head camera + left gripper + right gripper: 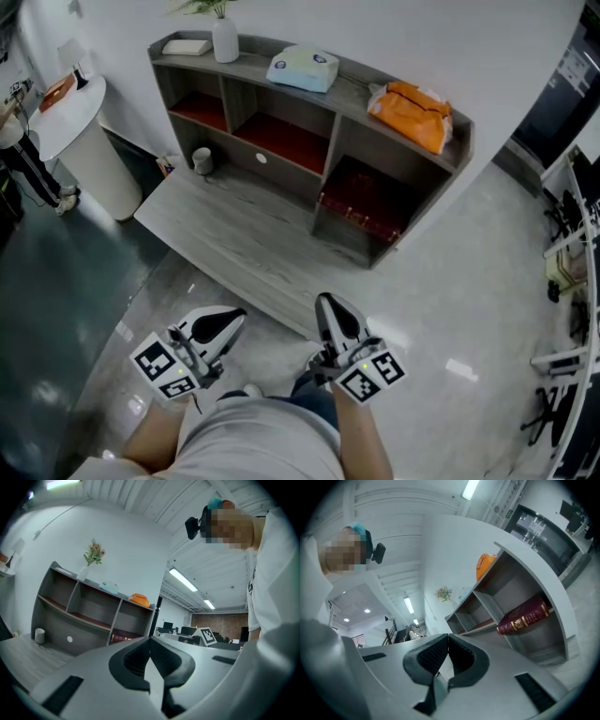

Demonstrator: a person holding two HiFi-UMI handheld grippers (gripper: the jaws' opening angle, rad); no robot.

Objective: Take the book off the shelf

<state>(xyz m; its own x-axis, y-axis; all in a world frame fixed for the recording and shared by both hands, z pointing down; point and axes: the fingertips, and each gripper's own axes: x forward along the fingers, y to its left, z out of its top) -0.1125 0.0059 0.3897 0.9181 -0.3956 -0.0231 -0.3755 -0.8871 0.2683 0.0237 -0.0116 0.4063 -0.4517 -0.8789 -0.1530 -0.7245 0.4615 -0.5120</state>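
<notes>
A dark red book (361, 214) with gold print lies flat in the rightmost compartment of the grey shelf unit (398, 131); the right gripper view shows the book (522, 615) side-on, and the left gripper view shows a sliver of the book (123, 639). My left gripper (236, 319) and right gripper (325, 302) hang low in front of the person, well short of the shelf. Both are shut with nothing between the jaws. The left gripper (150, 641) and the right gripper (448, 636) show their tips touching in their own views.
A grey desk top (234, 239) stretches in front of the shelf. On the shelf's top are an orange bag (412, 112), a pale packet (302, 68), a white vase (225, 37) and a flat book (187, 45). A small grey cup (202, 160) stands on the desk. A white round table (80, 131) stands at left.
</notes>
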